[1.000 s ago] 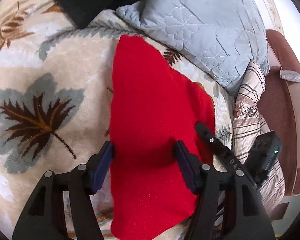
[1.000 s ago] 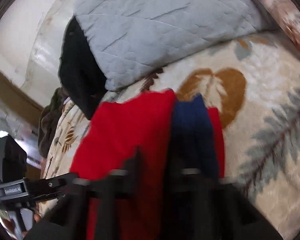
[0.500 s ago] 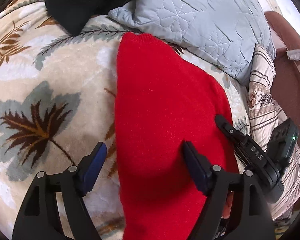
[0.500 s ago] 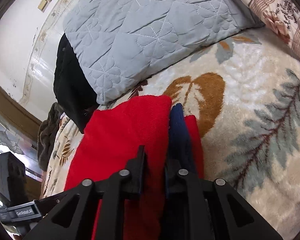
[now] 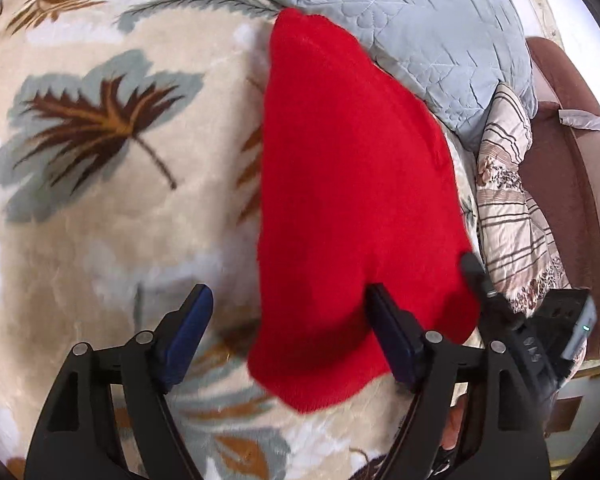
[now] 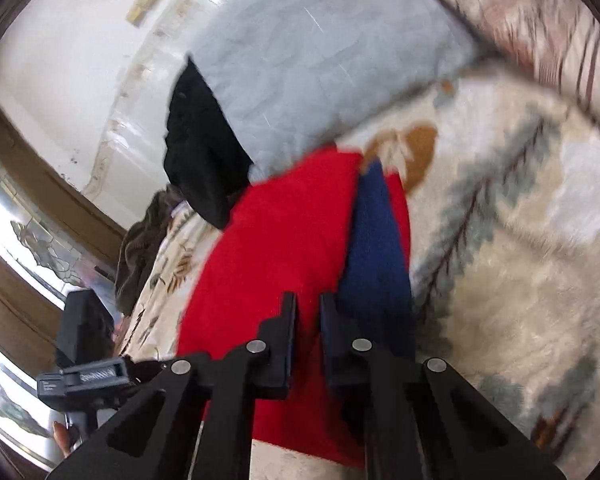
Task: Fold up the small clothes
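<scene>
A red knit garment (image 5: pixel 352 184) lies folded lengthwise on a leaf-patterned blanket (image 5: pixel 100 220). My left gripper (image 5: pixel 288 320) is open and empty, hovering over the garment's near end with its right finger above the cloth. In the right wrist view the same garment (image 6: pixel 284 248) lies ahead. My right gripper (image 6: pixel 306 312) has its jaws nearly closed; its long blue pad (image 6: pixel 374 240) lies over the red cloth, and I cannot tell whether cloth is pinched. The right gripper also shows at the right edge of the left wrist view (image 5: pixel 512 320).
A grey quilted pillow (image 5: pixel 420 28) lies beyond the garment, with a black cloth (image 6: pixel 200 152) beside it. A striped floral pillow (image 5: pixel 512 208) and a brown bed frame (image 5: pixel 560 184) stand at the right. A dark garment (image 6: pixel 140 248) lies far left.
My left gripper has pulled back toward the garment's near end and shifted left. The right gripper stays nearly closed over the red cloth; its view has tilted and blurred.
</scene>
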`<act>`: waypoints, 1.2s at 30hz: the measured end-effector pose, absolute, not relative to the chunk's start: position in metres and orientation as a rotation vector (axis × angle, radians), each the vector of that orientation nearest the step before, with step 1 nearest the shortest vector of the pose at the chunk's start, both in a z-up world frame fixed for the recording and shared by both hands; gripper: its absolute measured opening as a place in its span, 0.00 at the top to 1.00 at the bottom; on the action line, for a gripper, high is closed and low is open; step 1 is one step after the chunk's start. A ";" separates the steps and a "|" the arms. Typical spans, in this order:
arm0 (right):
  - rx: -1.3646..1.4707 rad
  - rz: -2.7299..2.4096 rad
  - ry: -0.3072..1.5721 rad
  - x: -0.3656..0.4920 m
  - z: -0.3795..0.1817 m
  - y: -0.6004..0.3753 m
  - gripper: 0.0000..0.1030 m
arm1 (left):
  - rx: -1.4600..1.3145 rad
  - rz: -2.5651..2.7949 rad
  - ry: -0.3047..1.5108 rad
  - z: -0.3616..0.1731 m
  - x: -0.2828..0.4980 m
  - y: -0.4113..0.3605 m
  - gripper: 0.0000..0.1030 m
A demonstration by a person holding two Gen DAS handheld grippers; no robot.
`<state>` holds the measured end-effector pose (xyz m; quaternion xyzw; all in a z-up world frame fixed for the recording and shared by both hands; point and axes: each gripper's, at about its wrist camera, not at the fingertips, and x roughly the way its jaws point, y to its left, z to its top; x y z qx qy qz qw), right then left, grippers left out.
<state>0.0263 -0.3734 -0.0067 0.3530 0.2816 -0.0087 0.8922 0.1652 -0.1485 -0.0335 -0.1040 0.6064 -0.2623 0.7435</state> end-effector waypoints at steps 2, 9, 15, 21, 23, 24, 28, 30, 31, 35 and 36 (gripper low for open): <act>0.757 -0.065 0.585 0.024 -0.014 -0.377 0.97 | -0.200 -0.569 1.319 -0.034 0.159 -0.147 0.22; 1.014 0.036 0.595 0.021 -0.030 -0.405 0.86 | -0.210 -0.562 1.336 -0.033 0.151 -0.141 0.21; 0.987 0.011 0.670 0.015 -0.038 -0.402 0.44 | -0.274 -0.551 1.343 -0.041 0.149 -0.132 0.21; 0.689 0.007 0.729 0.027 -0.013 -0.365 0.84 | -0.247 -0.533 1.358 -0.034 0.147 -0.138 0.21; 0.703 -0.006 0.654 0.018 0.004 -0.369 0.85 | -0.258 -0.538 1.343 -0.029 0.146 -0.133 0.21; 0.721 -0.017 0.637 0.015 0.007 -0.374 0.85 | -0.257 -0.536 1.337 -0.028 0.146 -0.132 0.21; 0.763 -0.073 0.811 0.032 -0.030 -0.374 0.85 | -0.183 -0.496 1.351 -0.041 0.148 -0.139 0.19; 0.789 -0.089 0.818 0.031 -0.038 -0.376 0.84 | -0.143 -0.497 1.338 -0.041 0.145 -0.144 0.18; 0.807 -0.087 0.804 0.028 -0.035 -0.380 0.81 | -0.119 -0.497 1.326 -0.037 0.143 -0.146 0.18; 0.821 -0.161 0.662 0.023 -0.006 -0.389 0.72 | -0.089 -0.523 1.269 -0.013 0.137 -0.147 0.18; 0.835 -0.164 0.608 0.026 0.003 -0.393 0.70 | -0.091 -0.527 1.242 -0.004 0.138 -0.147 0.18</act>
